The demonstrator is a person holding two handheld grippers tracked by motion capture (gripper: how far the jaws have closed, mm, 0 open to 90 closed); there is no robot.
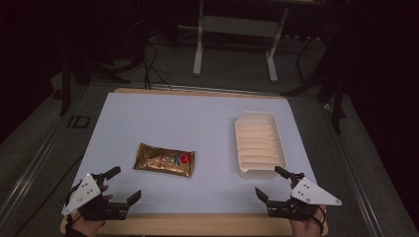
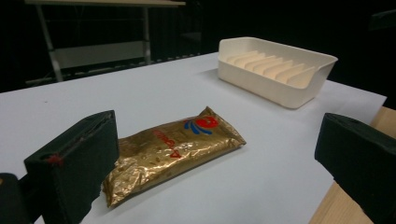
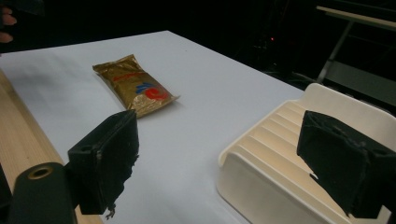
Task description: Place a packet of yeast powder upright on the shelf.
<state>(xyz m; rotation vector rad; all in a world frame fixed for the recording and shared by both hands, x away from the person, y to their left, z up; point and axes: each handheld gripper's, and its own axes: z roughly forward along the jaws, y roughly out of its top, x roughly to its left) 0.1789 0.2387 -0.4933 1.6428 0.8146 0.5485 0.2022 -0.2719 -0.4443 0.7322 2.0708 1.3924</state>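
Note:
A gold foil packet (image 1: 164, 160) with a red and blue print lies flat on the white sheet (image 1: 197, 123), left of centre. A cream ribbed tray (image 1: 259, 144) stands empty to its right. My left gripper (image 1: 123, 184) rests open near the front left corner, short of the packet (image 2: 170, 151), nothing between its jaws. At the front right my right gripper (image 1: 272, 182) is open too, just below the tray's near end (image 3: 271, 163). From there the packet (image 3: 135, 86) lies farther off to the left.
The white sheet covers a wooden tabletop whose edge (image 1: 197, 224) shows along the front. Behind the table stand the legs of a white frame (image 1: 234, 44) and cables on a dark floor.

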